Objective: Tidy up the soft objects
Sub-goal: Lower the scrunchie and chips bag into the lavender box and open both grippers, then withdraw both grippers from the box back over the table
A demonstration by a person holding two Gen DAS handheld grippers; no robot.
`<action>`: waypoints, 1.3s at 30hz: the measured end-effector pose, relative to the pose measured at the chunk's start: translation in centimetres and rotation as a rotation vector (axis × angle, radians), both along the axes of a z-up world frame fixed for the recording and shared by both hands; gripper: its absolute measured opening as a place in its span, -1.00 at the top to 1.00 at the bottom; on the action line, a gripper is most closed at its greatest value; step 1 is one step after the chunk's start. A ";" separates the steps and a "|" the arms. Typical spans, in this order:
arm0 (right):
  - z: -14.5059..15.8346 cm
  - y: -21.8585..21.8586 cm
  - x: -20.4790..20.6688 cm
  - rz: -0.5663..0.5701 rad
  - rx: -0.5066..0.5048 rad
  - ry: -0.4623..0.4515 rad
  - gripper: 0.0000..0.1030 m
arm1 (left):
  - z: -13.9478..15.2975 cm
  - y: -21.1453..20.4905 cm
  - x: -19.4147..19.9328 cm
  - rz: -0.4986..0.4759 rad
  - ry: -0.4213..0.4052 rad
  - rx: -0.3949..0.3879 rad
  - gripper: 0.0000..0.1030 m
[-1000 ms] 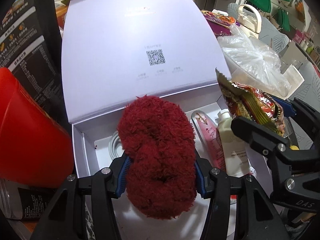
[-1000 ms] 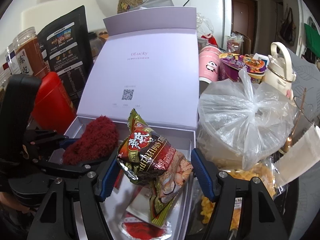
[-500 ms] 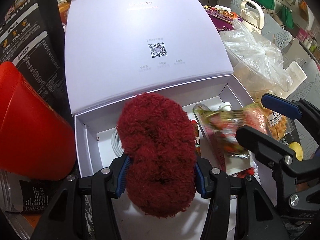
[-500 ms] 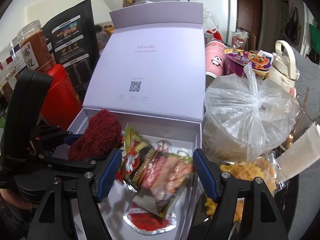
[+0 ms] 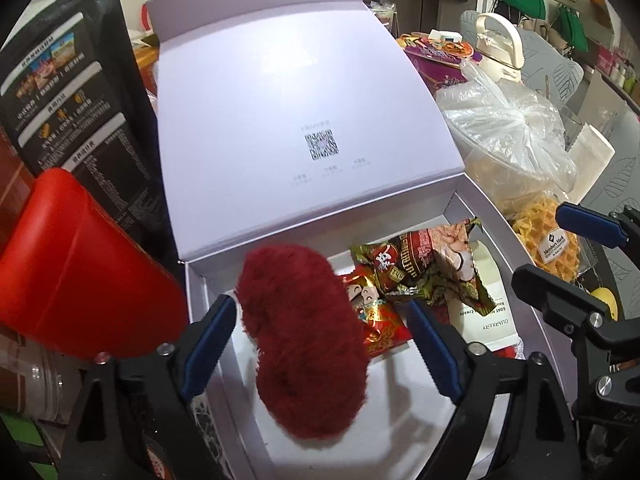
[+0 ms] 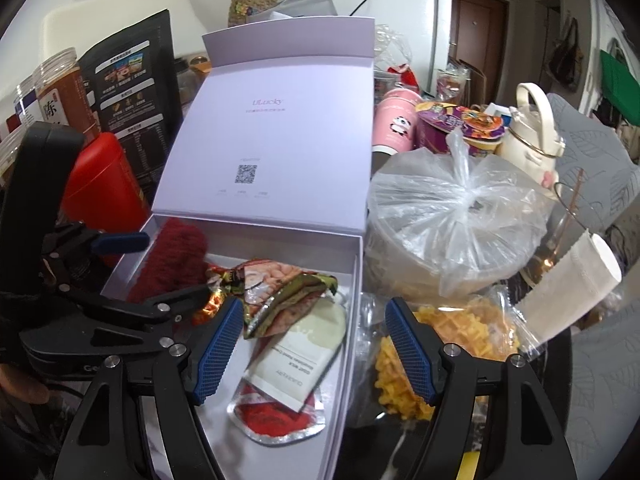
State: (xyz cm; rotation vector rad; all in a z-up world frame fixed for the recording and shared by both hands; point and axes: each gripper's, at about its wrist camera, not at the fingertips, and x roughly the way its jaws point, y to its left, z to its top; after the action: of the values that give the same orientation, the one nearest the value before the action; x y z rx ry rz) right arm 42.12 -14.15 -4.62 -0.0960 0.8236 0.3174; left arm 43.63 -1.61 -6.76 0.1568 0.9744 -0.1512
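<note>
Left wrist view: box [image 5: 460, 200] open, lid upright at 12 o'clock.
Left gripper [image 5: 320, 344]: jaws just opened wide; pads clear of red plush [image 5: 304, 340] on both sides.
Red plush: between left jaws, over box's left half; whether it rests on box floor cannot be told.
Snack bag [image 5: 424, 264]: inside box at 1 o'clock from plush, crumpled, lying across white pouch [image 5: 490, 312].
Red packet [image 5: 380, 320]: flat on box floor, just right of plush, partly under snack bag.
Right wrist view: right gripper [image 6: 314, 350] spread open, nothing between pads; left pad above box interior, right pad outside box wall above waffle bag [image 6: 448, 336].
Box surroundings: red canister [image 6: 100, 184] at 9 o'clock, touching box side; tied clear bag [image 6: 452, 216] at 3 o'clock; pink cup [image 6: 394, 126] behind at 1 o'clock.
Left gripper from right view: at 9 o'clock, one blue pad beside plush, apart from it.
</note>
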 end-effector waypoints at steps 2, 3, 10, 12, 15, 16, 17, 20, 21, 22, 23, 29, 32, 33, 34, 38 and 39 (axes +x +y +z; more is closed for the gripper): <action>0.2 -0.3 -0.2 -0.008 -0.003 -0.003 -0.44 | 0.3 0.0 -0.1 0.003 -0.003 0.005 -0.78; 0.3 -0.4 -0.2 -0.010 -0.003 -0.004 -0.44 | 0.4 0.0 -0.1 0.005 -0.004 0.007 -0.78; 1.1 -0.8 -0.9 -0.027 -0.002 -0.014 -0.44 | 1.7 0.2 -1.2 0.003 -0.017 -0.015 -0.78; 1.5 -0.8 -1.2 -0.029 0.000 -0.018 -0.44 | 2.4 0.2 -1.8 0.001 -0.035 -0.008 -0.78; 2.3 -0.9 -1.7 -0.036 0.002 -0.029 -0.44 | 3.8 0.1 -2.8 -0.004 -0.067 0.003 -0.78; 2.6 -0.9 -2.0 -0.039 0.004 -0.034 -0.44 | 4.2 0.1 -3.1 -0.004 -0.077 0.004 -0.78; 3.1 -1.0 -2.3 -0.042 0.006 -0.039 -0.44 | 4.6 0.0 -3.3 -0.005 -0.085 0.004 -0.78; 4.2 -1.1 -3.1 -0.048 0.013 -0.058 -0.44 | 6.2 0.2 -4.4 -0.005 -0.114 -0.004 -0.78; 4.6 -1.2 -3.4 -0.049 0.015 -0.064 -0.44 | 6.7 0.3 -4.8 -0.005 -0.125 -0.007 -0.78; 5.1 -1.2 -3.8 -0.049 0.017 -0.073 -0.44 | 7.1 0.1 -5.0 -0.005 -0.133 -0.009 -0.78; 5.6 -1.3 -4.1 -0.050 0.017 -0.082 -0.44 | 7.6 0.2 -5.4 -0.006 -0.144 -0.011 -0.78; 8.6 -1.3 -6.5 -0.051 0.022 -0.145 -0.44 | 11.0 0.5 -8.1 -0.013 -0.222 -0.024 -0.78; 10.1 -1.3 -7.8 -0.049 0.022 -0.175 -0.44 | 12.7 0.5 -9.5 -0.015 -0.262 -0.033 -0.78; 10.4 -1.3 -8.1 -0.048 0.022 -0.182 -0.44 | 13.1 0.5 -9.9 -0.016 -0.272 -0.036 -0.78; 10.8 -1.3 -8.6 -0.048 0.021 -0.192 -0.44 | 13.6 0.6 -10.5 -0.017 -0.284 -0.039 -0.78; 12.3 -1.3 -10.4 -0.044 0.018 -0.230 -0.44 | 15.0 0.7 -12.2 -0.020 -0.319 -0.043 -0.78; 12.7 -1.3 -10.9 -0.044 0.019 -0.238 -0.44 | 15.4 0.7 -12.8 -0.022 -0.330 -0.045 -0.78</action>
State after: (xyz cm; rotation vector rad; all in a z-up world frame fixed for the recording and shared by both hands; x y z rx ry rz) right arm 31.19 -15.47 8.03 -0.0961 0.5857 0.2660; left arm 30.79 -0.91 8.69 0.1460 0.6403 -0.1616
